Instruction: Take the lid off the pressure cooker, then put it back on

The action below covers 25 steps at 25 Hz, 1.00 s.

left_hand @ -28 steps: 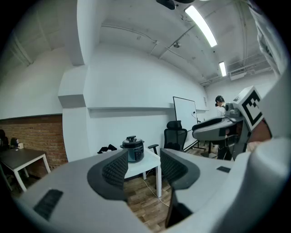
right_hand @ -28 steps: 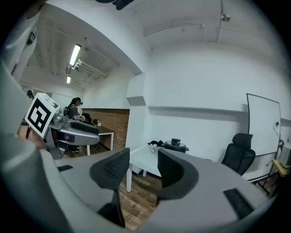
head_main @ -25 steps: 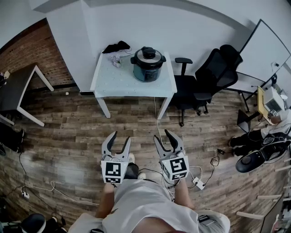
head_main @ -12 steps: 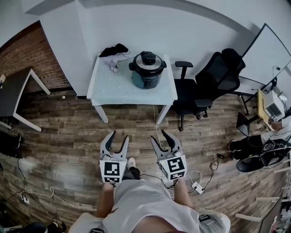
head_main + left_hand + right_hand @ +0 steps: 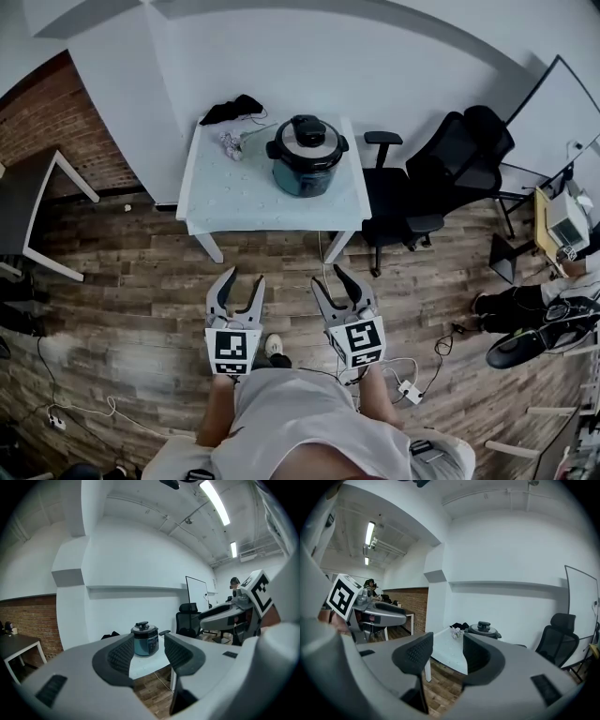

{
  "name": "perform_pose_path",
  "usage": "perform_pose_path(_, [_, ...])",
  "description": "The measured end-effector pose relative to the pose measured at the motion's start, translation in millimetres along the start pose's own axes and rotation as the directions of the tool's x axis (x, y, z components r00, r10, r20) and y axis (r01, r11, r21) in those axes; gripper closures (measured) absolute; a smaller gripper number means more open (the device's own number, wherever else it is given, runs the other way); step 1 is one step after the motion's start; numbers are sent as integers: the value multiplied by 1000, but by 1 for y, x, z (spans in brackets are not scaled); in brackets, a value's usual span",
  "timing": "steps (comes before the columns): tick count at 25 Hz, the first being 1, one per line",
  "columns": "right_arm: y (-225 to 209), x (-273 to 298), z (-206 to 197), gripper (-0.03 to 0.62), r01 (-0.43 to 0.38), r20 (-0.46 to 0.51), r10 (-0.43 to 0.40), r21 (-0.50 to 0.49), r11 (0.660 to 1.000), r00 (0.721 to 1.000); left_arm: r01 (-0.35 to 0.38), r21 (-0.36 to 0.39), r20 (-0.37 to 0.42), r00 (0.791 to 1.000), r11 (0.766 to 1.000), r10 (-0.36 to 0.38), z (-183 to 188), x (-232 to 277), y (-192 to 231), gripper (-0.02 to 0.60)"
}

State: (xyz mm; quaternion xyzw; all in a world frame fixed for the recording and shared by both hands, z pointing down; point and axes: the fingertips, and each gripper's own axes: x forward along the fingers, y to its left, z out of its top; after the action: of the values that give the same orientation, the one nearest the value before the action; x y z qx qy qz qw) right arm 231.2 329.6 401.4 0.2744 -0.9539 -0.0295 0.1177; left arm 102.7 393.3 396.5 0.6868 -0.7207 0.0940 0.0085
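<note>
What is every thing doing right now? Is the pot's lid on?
pressure cooker: upright on the white table
lid: on the cooker
left gripper: jaws apart, nothing between them
right gripper: jaws apart, nothing between them
office chair: empty

Tally:
- pressure cooker (image 5: 307,157): one, with one lid (image 5: 307,132)
- white table (image 5: 234,192): one
- dark table (image 5: 23,202): one
- office chairs: two, the nearer chair (image 5: 389,197) and the farther chair (image 5: 466,150)
- dark cloth (image 5: 232,108): one
- whiteboard (image 5: 553,103): one
- power strip (image 5: 409,390): one
- hand-held grippers: two, the left gripper (image 5: 245,277) and the right gripper (image 5: 328,276)
</note>
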Motion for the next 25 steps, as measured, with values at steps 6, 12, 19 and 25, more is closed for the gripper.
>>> perform_pose_path(6, [-10, 37, 3, 393, 24, -14, -24, 9, 1000, 1000, 28, 4, 6, 1000, 1000, -28, 0, 31, 26, 390])
perform_pose_path(12, [-16, 65, 9, 391, 50, -23, -50, 2, 999, 998, 51, 0, 18, 999, 999, -51, 2, 55, 50, 390])
perform_pose_path(19, [-33, 83, 11, 391, 89, -26, -89, -1, 996, 996, 62, -5, 30, 998, 998, -62, 4, 78, 62, 391])
perform_pose_path(25, [-38, 103, 19, 391, 84, -16, -85, -14, 996, 996, 68, -3, 43, 997, 998, -68, 8, 95, 70, 390])
